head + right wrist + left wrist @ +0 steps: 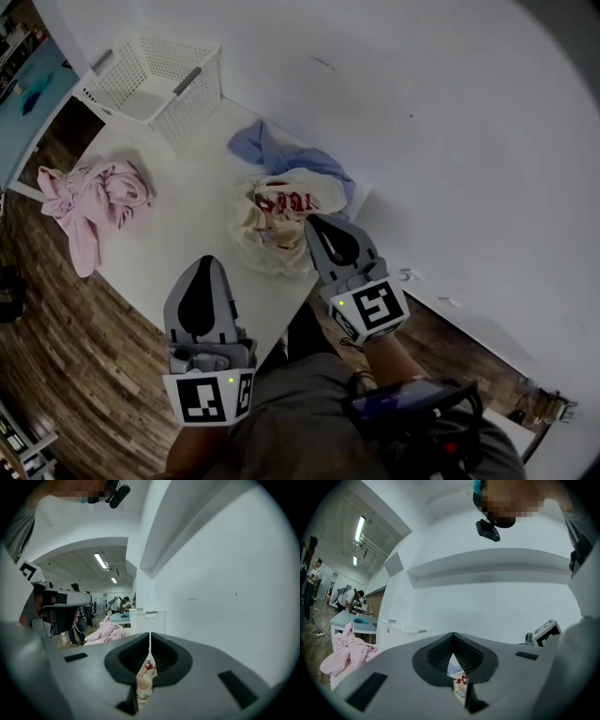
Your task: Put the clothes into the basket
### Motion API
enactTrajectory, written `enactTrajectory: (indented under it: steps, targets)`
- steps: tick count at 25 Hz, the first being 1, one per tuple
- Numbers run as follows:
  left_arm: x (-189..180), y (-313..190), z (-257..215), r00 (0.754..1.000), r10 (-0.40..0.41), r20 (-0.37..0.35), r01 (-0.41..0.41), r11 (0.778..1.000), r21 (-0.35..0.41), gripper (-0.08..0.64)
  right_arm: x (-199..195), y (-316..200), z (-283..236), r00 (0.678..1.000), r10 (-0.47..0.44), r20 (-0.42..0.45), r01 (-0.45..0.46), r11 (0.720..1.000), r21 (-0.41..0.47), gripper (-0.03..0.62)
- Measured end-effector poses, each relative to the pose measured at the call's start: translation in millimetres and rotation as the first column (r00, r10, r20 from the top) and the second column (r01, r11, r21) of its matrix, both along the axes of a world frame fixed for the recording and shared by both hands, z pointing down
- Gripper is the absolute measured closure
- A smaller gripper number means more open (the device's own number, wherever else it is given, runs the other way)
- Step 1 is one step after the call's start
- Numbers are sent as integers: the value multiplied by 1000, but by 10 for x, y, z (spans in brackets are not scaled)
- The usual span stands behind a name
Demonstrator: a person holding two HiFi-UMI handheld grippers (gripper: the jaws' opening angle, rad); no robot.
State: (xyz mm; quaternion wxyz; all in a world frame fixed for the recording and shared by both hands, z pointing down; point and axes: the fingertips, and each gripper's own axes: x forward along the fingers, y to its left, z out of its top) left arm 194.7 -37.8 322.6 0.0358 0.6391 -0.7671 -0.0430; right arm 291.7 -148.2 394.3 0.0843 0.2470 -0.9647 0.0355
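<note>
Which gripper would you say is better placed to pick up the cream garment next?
Right. The right gripper has its tip at the cream garment; the left gripper sits over bare table, farther away. Both show jaws together, so it likely must open first.

White table (197,211) carries basket (192,117), pink garment (94,202), cream garment (281,225), blue garment (267,150).

White wall (450,141) runs along the far edge of a white table (187,220). Floor (66,352): dark wood planks. A second table (346,618), blue-topped, stands beyond on the left. Ceiling strip lights (359,528) are lit over the open hall behind.
</note>
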Motion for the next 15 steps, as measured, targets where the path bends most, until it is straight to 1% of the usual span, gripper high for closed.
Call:
enactTrajectory:
  steps: [5,8,10,11,15]
  targets:
    - [20,-347,322,999,14,-35,-17,997,-70,552,-149,-216,422,997,-56,-44,52,995,-85,572]
    - [21,-521,517,998,16,-58,-22,994,-108,552,-231,-299,693,993,-97,-69,88,987,-132,439]
    - [13,-607,638,997,12,-70,-21,991,-135,552,-279,-340,845,989,-125,-83,110,981,-157,322]
    - [4,-643,699,997,9,-76,-20,989,-148,552,-307,-357,916,986,-140,-95,124,979,-164,282]
    - [-76,-764,924,995,-11,-101,-9,982,-191,552,-418,-414,1285,957,-201,-207,166,970,-175,141]
